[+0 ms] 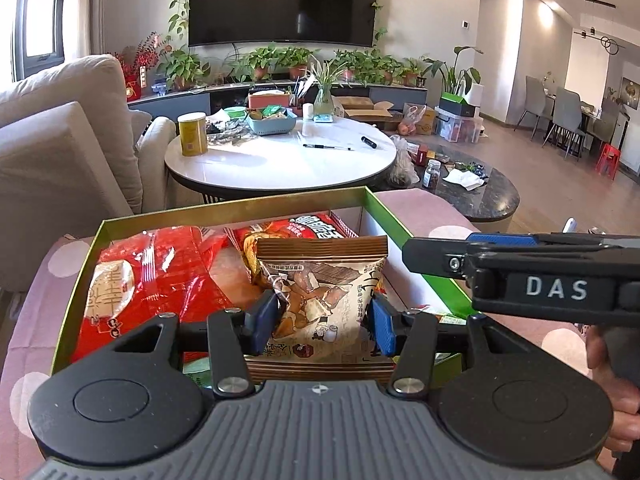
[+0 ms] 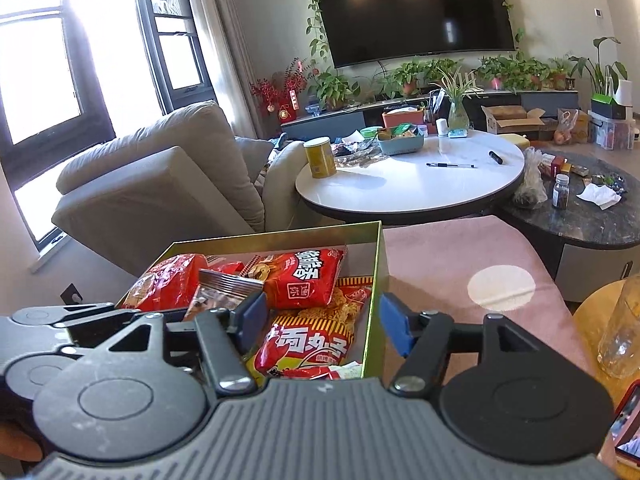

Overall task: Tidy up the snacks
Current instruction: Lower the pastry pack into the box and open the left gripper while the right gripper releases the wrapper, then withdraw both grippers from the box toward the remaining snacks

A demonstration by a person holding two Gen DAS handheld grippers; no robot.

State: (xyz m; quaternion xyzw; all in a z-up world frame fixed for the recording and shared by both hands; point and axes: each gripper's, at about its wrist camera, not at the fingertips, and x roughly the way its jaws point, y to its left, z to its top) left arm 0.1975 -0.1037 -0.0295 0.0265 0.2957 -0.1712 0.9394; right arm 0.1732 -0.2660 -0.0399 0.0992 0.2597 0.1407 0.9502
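Note:
My left gripper (image 1: 322,322) is shut on a brown-and-cream snack packet (image 1: 324,276), its blue pads pressing the packet's two sides above an open green-and-gold box (image 1: 236,205). In the box lie a big red bag (image 1: 160,276) and a red noodle packet (image 1: 296,230). From the right, my right gripper (image 1: 436,256) reaches in over the box's green wall. In the right wrist view, my right gripper (image 2: 324,320) stands open astride that wall (image 2: 376,276), above a red crayfish-print bag (image 2: 308,344). The held packet (image 2: 224,292) shows at its left.
The box rests on a pink dotted cloth (image 2: 460,256). Behind stand a round white table (image 1: 280,160) with a yellow can (image 1: 193,134) and pens, a dark marble table (image 1: 480,196) and a beige sofa (image 1: 60,140). A clear bottle (image 2: 620,332) stands at the right.

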